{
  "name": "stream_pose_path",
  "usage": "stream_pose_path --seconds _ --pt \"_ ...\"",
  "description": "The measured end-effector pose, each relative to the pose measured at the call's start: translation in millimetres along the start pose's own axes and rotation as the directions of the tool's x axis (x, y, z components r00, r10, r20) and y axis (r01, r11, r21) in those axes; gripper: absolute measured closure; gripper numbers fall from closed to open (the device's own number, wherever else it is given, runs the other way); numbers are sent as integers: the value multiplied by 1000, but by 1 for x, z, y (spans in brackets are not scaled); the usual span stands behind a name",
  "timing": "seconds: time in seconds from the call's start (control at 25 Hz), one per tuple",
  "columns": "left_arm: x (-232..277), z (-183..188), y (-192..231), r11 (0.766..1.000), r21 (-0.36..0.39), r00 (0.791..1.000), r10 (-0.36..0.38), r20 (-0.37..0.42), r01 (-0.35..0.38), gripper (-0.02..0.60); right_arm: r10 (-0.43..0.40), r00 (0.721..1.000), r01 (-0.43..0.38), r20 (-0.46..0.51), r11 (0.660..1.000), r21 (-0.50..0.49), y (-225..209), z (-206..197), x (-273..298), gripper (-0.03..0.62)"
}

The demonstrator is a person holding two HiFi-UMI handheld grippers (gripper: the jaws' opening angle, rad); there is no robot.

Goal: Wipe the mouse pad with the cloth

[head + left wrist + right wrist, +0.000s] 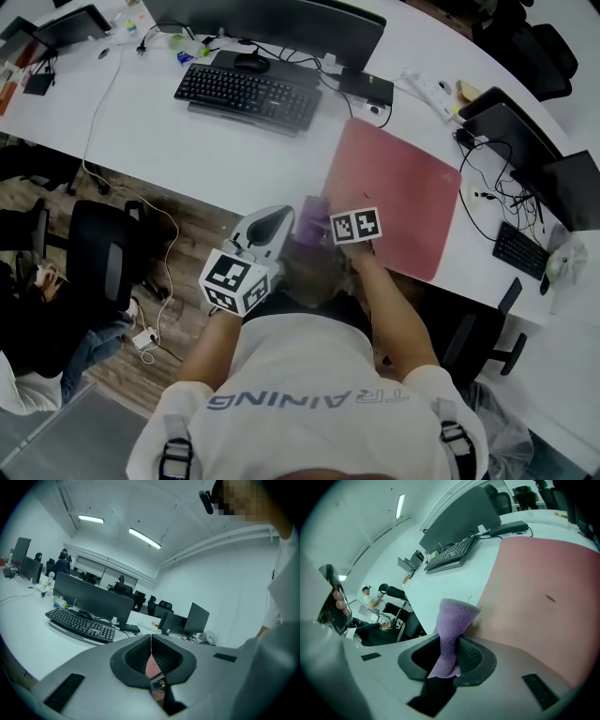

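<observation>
Cloth (452,625): purple, pinched between the two jaws of the right claw (450,654), with its free end flared out past the fingertips.
Right claw: clamped on the cloth and held at the near left edge of the mouse pad (543,573), just right of the left claw (151,652).
Cloth position: the flared end is seen where the pad's edge meets the white counter (234,155); whether it presses on the pad cannot be told.
Left claw: the jaws are drawn together with nothing between them, and it is held over the near edge of the counter.
Mouse pad: large and reddish-pink, laid flat on the counter, with one small dark speck seen on its surface in the right gripper view.
Keyboard (246,96): black, set on the counter to the left of the pad and farther from the person, in front of a dark monitor (272,23).
</observation>
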State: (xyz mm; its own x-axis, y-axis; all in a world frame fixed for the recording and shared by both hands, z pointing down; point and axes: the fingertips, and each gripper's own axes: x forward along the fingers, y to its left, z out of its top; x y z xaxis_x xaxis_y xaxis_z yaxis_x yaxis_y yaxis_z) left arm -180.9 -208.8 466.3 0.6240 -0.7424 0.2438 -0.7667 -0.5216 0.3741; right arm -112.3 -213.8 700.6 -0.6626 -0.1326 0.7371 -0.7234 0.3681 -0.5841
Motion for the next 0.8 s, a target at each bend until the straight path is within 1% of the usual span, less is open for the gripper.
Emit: stream_pose_path --seconds 0.12,0.24,0.48,0.64,0.8 --pt "4 -3 -11 999 13 999 39 -3 -39 549 10 1000 -11 15 999 30 -15 -6 -10 484" --pt "13 -10 -33 996 52 997 73 -15 -72 549 6 1000 -7 17 999 47 -36 -15 -28 484" --pt "40 -26 -92 997 39 998 64 -22 -63 549 15 1000 -16 11 997 70 -83 -36 -72 484" --pt "58 -36 -124 998 33 998 51 -29 -50 549 34 999 -38 29 992 123 -114 -50 -98 482" --pt "73 -38 -152 999 35 999 32 -22 -31 549 26 998 -33 50 988 154 -141 -67 -129 482"
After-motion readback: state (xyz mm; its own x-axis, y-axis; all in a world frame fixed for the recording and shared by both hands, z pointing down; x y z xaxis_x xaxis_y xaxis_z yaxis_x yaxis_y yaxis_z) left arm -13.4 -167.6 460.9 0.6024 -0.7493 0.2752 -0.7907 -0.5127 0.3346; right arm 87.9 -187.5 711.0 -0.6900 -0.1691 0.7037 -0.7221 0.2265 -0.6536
